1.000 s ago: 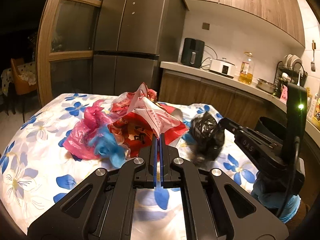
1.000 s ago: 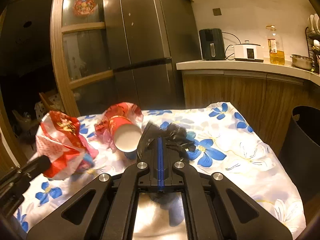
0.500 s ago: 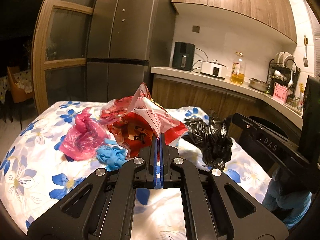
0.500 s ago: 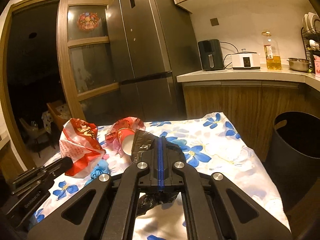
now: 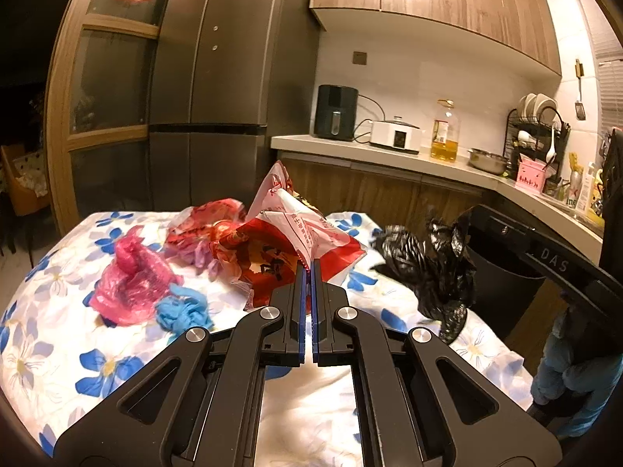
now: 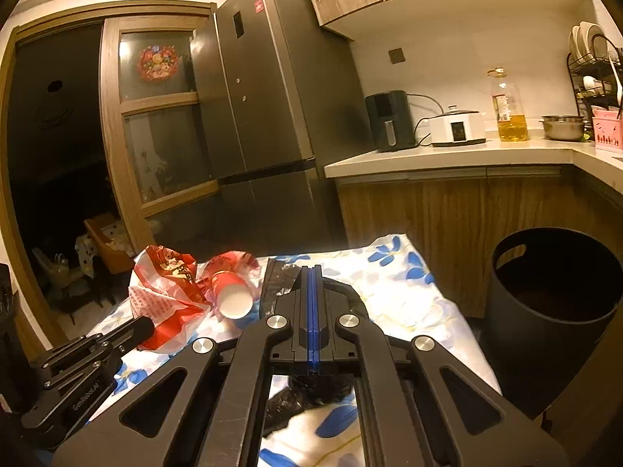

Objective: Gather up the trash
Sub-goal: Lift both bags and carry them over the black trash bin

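Observation:
My left gripper (image 5: 308, 264) is shut on a red and white plastic bag (image 5: 288, 241) and holds it above the flowered table (image 5: 46, 350). My right gripper (image 6: 312, 272) is shut on a crumpled black plastic bag (image 6: 280, 280), which hangs lifted above the table in the left wrist view (image 5: 432, 268). The red and white bag also shows in the right wrist view (image 6: 163, 292). A black trash bin (image 6: 553, 311) stands right of the table, open at the top.
On the table lie a pink bag (image 5: 132, 280), a blue wad (image 5: 183, 307), a red wrapper (image 5: 206, 218) and a red paper cup (image 6: 231, 297). A fridge (image 5: 218, 97) and a kitchen counter (image 5: 428, 159) stand behind.
Both grippers have risen with their bags. The black bag has come off the table and moved right, closer to the bin. The pink bag and blue wad stayed on the table.

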A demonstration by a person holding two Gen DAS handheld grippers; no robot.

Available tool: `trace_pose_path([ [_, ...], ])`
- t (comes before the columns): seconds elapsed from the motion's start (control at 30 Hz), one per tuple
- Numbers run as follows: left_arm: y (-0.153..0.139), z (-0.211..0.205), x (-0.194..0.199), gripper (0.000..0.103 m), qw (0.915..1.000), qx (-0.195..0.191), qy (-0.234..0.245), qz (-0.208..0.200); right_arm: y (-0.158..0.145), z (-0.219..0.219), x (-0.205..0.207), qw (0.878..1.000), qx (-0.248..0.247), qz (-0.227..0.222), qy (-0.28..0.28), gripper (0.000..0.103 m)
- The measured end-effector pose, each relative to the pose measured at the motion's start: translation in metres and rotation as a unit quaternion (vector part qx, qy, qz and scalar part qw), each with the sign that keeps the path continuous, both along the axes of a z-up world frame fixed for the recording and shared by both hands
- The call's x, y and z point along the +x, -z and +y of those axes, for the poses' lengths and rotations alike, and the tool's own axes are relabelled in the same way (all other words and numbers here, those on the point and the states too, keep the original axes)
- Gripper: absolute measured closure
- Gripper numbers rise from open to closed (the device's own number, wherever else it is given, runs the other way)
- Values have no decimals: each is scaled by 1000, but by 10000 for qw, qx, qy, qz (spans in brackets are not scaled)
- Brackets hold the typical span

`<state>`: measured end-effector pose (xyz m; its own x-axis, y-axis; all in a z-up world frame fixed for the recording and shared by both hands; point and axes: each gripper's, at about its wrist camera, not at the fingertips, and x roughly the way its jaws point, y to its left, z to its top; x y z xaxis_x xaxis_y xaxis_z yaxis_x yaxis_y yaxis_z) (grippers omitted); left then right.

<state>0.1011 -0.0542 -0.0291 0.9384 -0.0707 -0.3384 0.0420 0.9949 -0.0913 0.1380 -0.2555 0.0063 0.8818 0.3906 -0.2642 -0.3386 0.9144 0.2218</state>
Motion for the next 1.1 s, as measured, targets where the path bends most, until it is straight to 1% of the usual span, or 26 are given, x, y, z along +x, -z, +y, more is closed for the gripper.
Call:
trace_pose_path([
  [0.33,-7,-37,31,102,9990,85,426,-52,-14,-35,6,9989,-20,-176,425,102],
  [0.6,-13,-82,57,102,9959,213,869,-157,-27,-75,14,9954,-8,-353,887,102],
  [0.8,-22,-124,79,102,9918,295,1216,-279,-37,-107,23,9904,12,-446,1305,102],
  [0.93,-30,-152,93,102,9883,274,1452,-372,-42,-133,28,9858,58,-505,1603,102],
  [1.1,-34,-193,110,102,9820,236,1830,-415,-42,-158,33,9813,114,-485,1861,102],
])
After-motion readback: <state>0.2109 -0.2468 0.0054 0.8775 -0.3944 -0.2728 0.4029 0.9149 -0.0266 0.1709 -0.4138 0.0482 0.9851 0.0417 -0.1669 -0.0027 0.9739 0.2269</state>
